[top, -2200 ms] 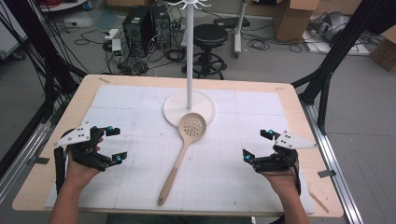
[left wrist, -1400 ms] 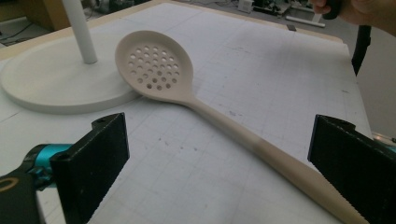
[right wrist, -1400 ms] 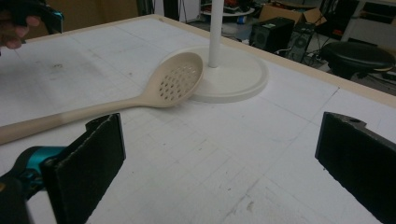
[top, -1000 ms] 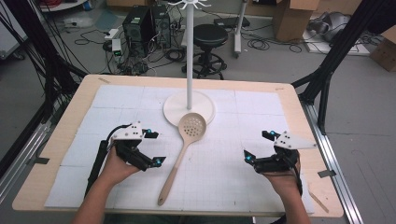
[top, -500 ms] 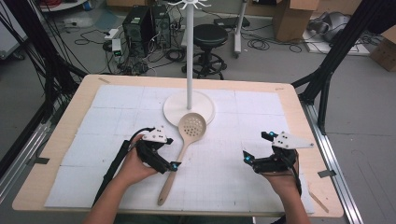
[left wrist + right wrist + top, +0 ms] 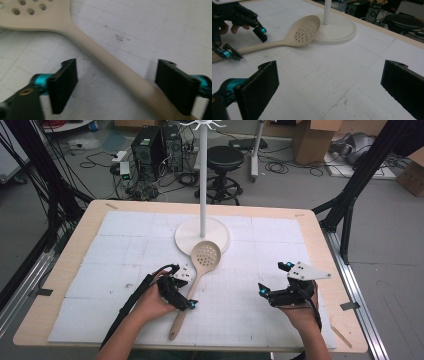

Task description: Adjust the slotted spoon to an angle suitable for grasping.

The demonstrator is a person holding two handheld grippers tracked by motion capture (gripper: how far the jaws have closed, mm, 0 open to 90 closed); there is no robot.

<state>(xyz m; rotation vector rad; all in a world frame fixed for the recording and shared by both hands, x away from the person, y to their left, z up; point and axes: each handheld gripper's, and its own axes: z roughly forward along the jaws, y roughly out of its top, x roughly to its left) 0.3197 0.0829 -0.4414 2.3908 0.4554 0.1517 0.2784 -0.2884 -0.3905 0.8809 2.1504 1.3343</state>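
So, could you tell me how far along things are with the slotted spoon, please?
Nothing is done: the slotted spoon lies flat, bowl on the stand base. In hand: the left gripper straddles the handle, jaws open. Left: closing and lifting. The right gripper rests open, apart.

We see each tool as black, with flat rectangular jaws on teal fittings: the left tool point(image 6: 182, 295) trails a black cable, and the right tool point(image 6: 272, 287) carries a grey three-cornered plate. Our forearms are sleeveless.
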